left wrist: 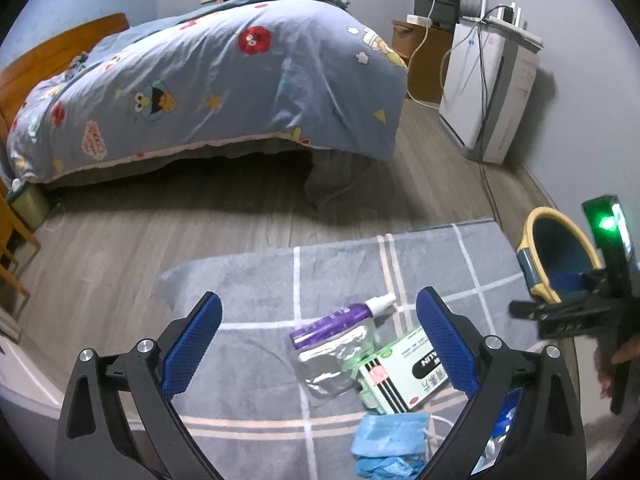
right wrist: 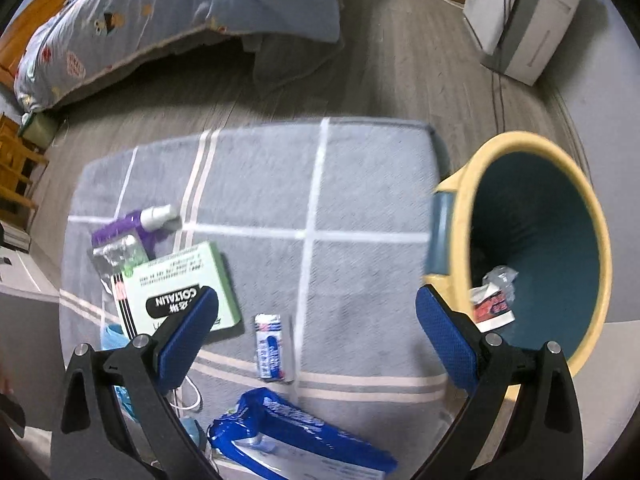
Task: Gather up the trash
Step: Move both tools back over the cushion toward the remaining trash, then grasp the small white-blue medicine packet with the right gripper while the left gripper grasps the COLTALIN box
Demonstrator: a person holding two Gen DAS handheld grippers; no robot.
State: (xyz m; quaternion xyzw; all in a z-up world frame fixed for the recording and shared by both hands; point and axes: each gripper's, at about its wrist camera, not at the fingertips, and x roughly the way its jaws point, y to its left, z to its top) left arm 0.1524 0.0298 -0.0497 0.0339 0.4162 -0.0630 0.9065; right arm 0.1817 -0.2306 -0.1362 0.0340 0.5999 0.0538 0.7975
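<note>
My right tool (right wrist: 317,312) hangs spread and empty; the small sachet (right wrist: 270,347) lies lengthwise between its fingers, bin (right wrist: 520,148) rightward.

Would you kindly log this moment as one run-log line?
left gripper open over rug | right gripper open, empty | bin holds wrappers | medicine box uncollected

rug (right wrist: 360,184): grey, white grid | bin (right wrist: 600,240): yellow rim, teal inside | mask (left wrist: 390,440): blue

Green box (right wrist: 180,284), blue wrappers (right wrist: 300,436) on rug – wrapper (right wrist: 494,304) binned.
</note>
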